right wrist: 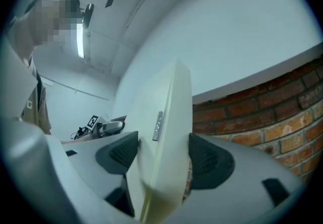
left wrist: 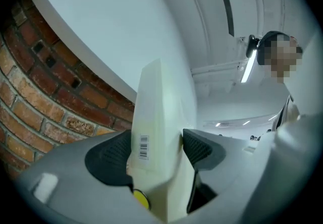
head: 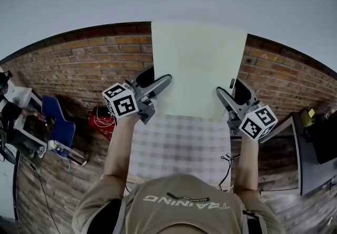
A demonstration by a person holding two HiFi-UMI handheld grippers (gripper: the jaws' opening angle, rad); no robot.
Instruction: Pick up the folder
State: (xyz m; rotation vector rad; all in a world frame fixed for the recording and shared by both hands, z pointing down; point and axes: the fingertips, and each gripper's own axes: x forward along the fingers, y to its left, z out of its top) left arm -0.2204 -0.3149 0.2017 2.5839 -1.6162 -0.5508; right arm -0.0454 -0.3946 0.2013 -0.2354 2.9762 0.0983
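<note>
Big red brick surface [head: 79, 64] fills the head view, with plain white above it. In front of it sits the large pale yellow-green flat plastic folder [head: 197, 67], lifted clear above the pale checked-cloth table [head: 179, 143] in front of me.

My left gripper [head: 158, 84] is clamped on the folder's lower left edge. In its own view the dark ribbed pads [left wrist: 108, 160] press both faces of the folder [left wrist: 161, 112].

My right gripper [head: 224, 95] bites the lower right edge. Its pads [right wrist: 209, 160] are closed against the folder [right wrist: 169, 117] on both sides.

A blue chair [head: 58, 119] stands at left and a red object [head: 102, 122] lies near it.

Small stuff: a white barcode sticker [left wrist: 143, 147] by the left pad, a yellow round stud [left wrist: 141, 199] below it, and a small grey strip [right wrist: 158, 126] on the folder's right side.
</note>
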